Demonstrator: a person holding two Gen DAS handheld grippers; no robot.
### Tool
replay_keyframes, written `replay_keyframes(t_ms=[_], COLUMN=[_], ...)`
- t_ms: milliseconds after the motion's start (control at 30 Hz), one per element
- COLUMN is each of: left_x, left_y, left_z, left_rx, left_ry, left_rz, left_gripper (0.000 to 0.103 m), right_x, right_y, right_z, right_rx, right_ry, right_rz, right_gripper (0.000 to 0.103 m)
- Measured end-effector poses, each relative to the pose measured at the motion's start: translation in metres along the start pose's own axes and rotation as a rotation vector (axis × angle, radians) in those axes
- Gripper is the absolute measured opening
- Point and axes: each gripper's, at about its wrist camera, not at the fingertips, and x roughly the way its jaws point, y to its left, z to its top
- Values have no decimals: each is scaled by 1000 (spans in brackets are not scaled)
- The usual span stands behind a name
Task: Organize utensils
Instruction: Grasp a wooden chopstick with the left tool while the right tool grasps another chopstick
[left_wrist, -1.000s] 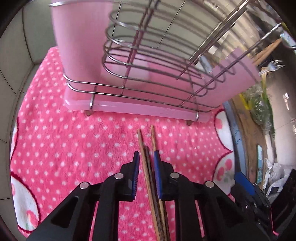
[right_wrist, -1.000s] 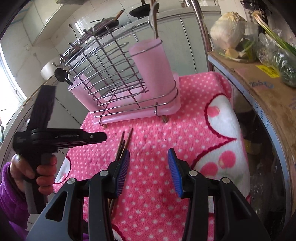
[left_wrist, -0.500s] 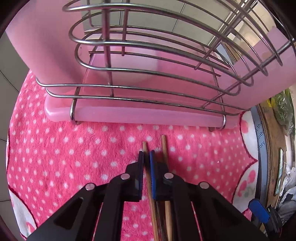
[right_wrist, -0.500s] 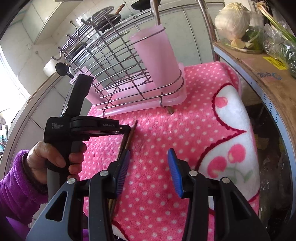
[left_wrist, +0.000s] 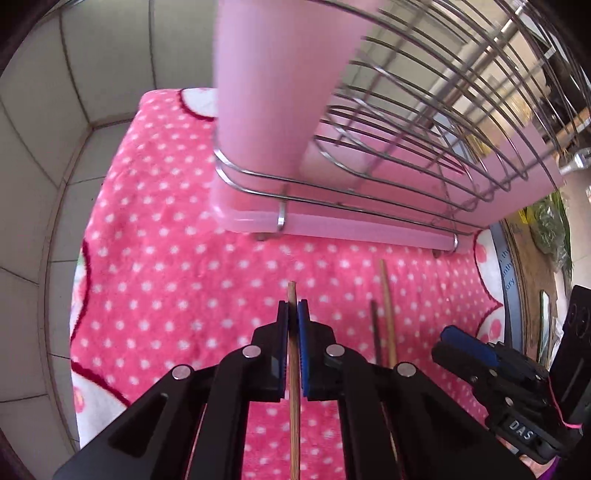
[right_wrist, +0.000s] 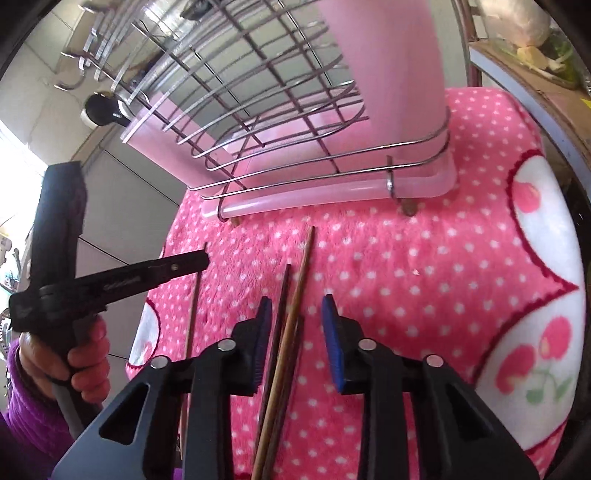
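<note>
So the left claw is clamped tight on one wooden chopstick, pinched close to its far end with only a short tip poking out ahead of the blue pads and the long shaft trailing back under the claw. It looks light, thin and stiff, probably a bit slick, so a grip that near one end could let it pivot or swing; holding nearer the middle would likely be steadier. The right claw sits spread apart over the remaining chopsticks, which lie on the pink dotted towel running between its two fingers, nothing gripped yet. Straight ahead of both claws is the wire utensil rack with its pink cup, just past the chopstick tips. Room-wise, the towel beside the left claw looks open, though the rack's wire rim and the cup's tall wall are what might snag a long stick going in.
</note>
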Motion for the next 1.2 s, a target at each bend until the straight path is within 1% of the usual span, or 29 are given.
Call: replay_keyframes(t_ms=[100, 233, 367, 533, 600, 667, 767, 933, 967, 1000, 1100, 1200], left_x=[2, 9, 17, 30, 34, 38, 42, 51, 52, 52, 50, 50], left_y=[15, 22, 21, 15, 13, 11, 15, 8, 6, 6, 7, 4], left_z=[-1, 0, 2, 2, 2, 3, 6, 12, 14, 14, 14, 12], left_rx=[-8, -2, 9, 34, 36, 32, 22, 16, 16, 15, -3, -4], left_ry=[10, 27, 42, 89, 97, 107, 121, 137, 139, 141, 149, 143], left_rz=[-12, -13, -3, -3, 3, -7, -4, 17, 23, 26, 15, 18], left_gripper=[5, 5, 5, 7, 7, 7, 7, 8, 8, 9, 13, 13], right_x=[19, 37, 53, 73, 77, 79, 82, 82, 82, 83, 85, 81], right_y=[7, 14, 22, 23, 23, 22, 19, 19, 20, 21, 20, 16], right_z=[10, 21, 31, 36, 36, 38, 42, 46, 45, 44, 39, 36], right_rx=[3, 6, -4, 3, 10, 17, 39, 16, -1, -13, -11, 5], right_ry=[38, 87, 122, 152, 151, 150, 160, 143, 132, 121, 97, 81], right_rz=[-44, -76, -124, -170, -170, -170, -161, -178, -192, -209, -186, -162], right_gripper=[22, 21, 21, 21, 20, 20, 20, 20, 17, 9, 7, 7])
